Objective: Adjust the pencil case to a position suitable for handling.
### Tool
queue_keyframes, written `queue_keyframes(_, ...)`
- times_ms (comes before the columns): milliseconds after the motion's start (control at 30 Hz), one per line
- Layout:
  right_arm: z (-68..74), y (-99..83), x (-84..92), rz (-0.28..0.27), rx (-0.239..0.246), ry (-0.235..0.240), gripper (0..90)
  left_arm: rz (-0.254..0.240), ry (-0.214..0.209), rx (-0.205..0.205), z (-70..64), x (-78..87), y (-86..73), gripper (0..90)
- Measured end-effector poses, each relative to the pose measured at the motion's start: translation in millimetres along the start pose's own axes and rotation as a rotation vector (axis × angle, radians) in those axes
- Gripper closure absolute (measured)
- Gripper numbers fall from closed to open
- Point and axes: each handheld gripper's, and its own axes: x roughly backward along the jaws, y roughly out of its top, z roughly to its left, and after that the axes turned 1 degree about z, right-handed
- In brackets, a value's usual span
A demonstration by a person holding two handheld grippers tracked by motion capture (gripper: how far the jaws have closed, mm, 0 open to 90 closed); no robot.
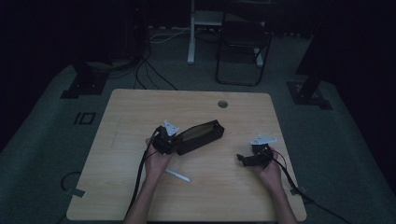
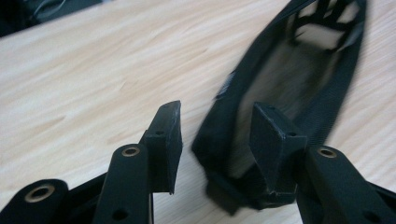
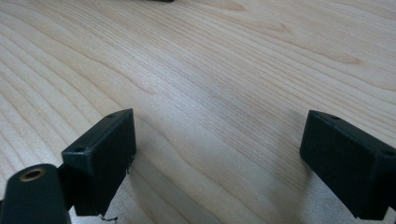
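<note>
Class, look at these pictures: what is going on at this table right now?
A person works at a wooden table with tongs in each hand. The left tongs are at the near end of an open black pouch, one jaw inside its mouth, one outside, not pressing it. The right tongs hang open over bare wood. A white pen lies near the left hand.

Tool (image 2: 217,128) astride open black pouch (image 2: 299,79) rim

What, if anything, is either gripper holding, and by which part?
Nothing. The left gripper straddles the near wall of the open black pouch without pressing it; the right gripper is open and holds nothing.
</note>
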Motion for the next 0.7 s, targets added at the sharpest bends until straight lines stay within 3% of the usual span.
queue_keyframes(67, 0.0, 0.0, 0.0, 0.000, 0.000, 0.000, 10.7, -0.035, -0.042, -0.019, -8.0, 3.4, 3.5, 54.0)
queue_keyframes(200, 0.0, 0.0, 0.0, 0.000, 0.000, 0.000, 10.7, -0.050, -0.104, -0.076, -24.0, 0.7, 9.5, 53.9)
queue_keyframes(367, 0.0, 0.0, 0.0, 0.000, -0.001, 0.000, 10.7, -0.039, -0.133, -0.140, -40.1, -10.7, 17.3, 53.2)
queue_keyframes(567, 0.0, 0.0, 0.0, 0.000, -0.001, 0.000, 10.7, -0.023, -0.147, -0.139, -43.6, -26.9, 24.5, 53.2)
queue_keyframes(700, 0.1, 0.0, 0.0, 0.000, -0.002, 0.000, 10.7, 0.011, -0.164, -0.155, -40.6, -29.7, 20.6, 62.0)
